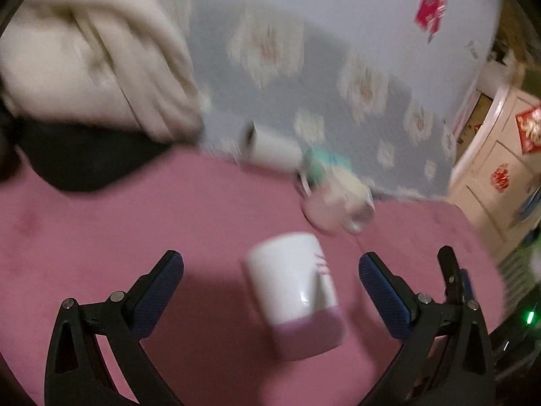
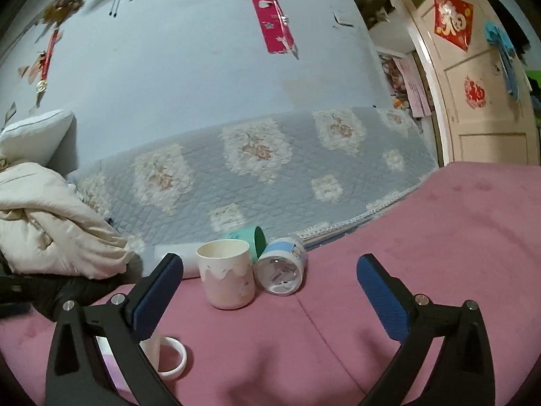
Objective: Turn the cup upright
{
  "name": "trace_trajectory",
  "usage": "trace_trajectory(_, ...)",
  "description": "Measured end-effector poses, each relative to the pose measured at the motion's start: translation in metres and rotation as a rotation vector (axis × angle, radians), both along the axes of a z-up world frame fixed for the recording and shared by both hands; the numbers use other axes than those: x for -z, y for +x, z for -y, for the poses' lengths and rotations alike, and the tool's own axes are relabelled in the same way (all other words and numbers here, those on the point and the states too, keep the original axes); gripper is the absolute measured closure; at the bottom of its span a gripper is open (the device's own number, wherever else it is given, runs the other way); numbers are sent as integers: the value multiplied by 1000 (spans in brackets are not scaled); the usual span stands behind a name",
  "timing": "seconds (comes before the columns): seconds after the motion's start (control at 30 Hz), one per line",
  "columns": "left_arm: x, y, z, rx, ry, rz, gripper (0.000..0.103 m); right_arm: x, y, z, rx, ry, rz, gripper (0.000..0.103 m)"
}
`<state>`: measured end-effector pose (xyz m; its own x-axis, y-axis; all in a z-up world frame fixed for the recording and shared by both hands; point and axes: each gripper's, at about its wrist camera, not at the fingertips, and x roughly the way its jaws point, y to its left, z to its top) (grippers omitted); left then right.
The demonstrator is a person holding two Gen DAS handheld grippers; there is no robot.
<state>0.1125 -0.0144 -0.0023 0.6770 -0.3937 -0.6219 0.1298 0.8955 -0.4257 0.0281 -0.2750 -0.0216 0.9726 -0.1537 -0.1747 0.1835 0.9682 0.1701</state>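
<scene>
Approach stage: left gripper (image 1: 271, 264), jaws spread, frames a white-and-pink cup (image 1: 294, 296) lying on the pink bed (image 1: 101, 230) — next, close on it. Right gripper (image 2: 269, 265) spread, empty.

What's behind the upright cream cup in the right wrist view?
Behind the cream cup: a green cup on its side, mostly hidden, and a white cylinder lying behind-left. The blue-banded cup lies beside it, on its right. Anything lower behind is covered.

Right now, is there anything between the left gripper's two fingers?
Yes. In the left wrist view, the white and pink cup sits between the open left gripper fingers, on the pink cover.
</scene>
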Motion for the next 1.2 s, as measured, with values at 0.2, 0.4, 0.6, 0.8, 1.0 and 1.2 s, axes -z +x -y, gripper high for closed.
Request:
trace_trajectory(0.2, 39, 43, 20, 71, -153, -252, 2, 0, -2, -8, -15, -30, 0, 0)
trace_trajectory(0.4, 62, 63, 25, 69, -202, -373, 8, 0, -2, -9, -15, -30, 0, 0)
trace_trajectory(0.6, 55, 59, 13, 102, -236, -357, 25, 0, -2, -12, -14, -29, -9, 0)
trace_trajectory(0.8, 1, 27, 6, 56, -25, -61, 26, -1, -2, -12, -16, -34, -8, 0)
trace_trajectory(1.0, -35, -5, 15, 9, 201, 180, 26, 0, -2, -13, -10, -35, -18, 0)
trace_trajectory(1.2, -17, 1, 21, -8, 298, 179, 26, 1, 1, -10, -15, -37, -27, 0)
